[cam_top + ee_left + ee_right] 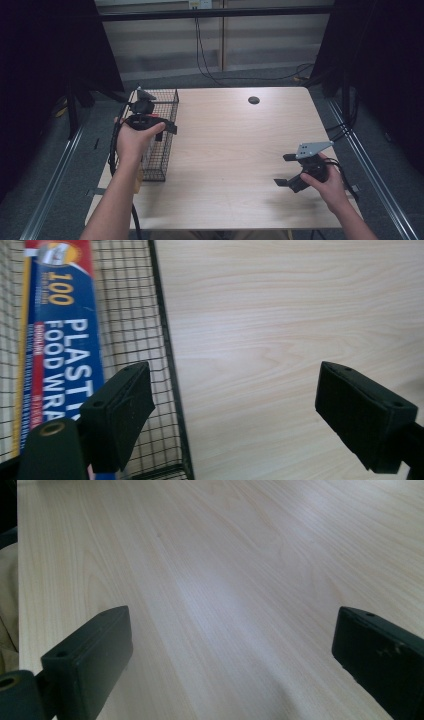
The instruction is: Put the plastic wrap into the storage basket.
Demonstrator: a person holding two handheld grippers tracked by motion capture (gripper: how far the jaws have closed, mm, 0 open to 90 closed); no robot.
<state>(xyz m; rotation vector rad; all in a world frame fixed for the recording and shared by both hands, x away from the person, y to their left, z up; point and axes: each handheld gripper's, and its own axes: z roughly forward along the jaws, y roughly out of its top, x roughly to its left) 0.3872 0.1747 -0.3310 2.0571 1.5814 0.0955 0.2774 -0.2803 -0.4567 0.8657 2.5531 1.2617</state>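
On the pale wood table (235,150), the plastic food wrap box (62,335) lies lengthwise in the wire basket (159,132) under your empty, parted left gripper (235,415); your right gripper (287,170), far off, gapes empty.

Wire basket (161,131) walls block left edge; table (235,145) rightward open.

dim high view, dark edges, soft glare on table (215,595), slight blur

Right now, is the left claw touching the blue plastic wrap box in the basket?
Apart. In the left gripper view the left gripper stands open above the wire basket, while the plastic wrap box lies inside, free of both pads.
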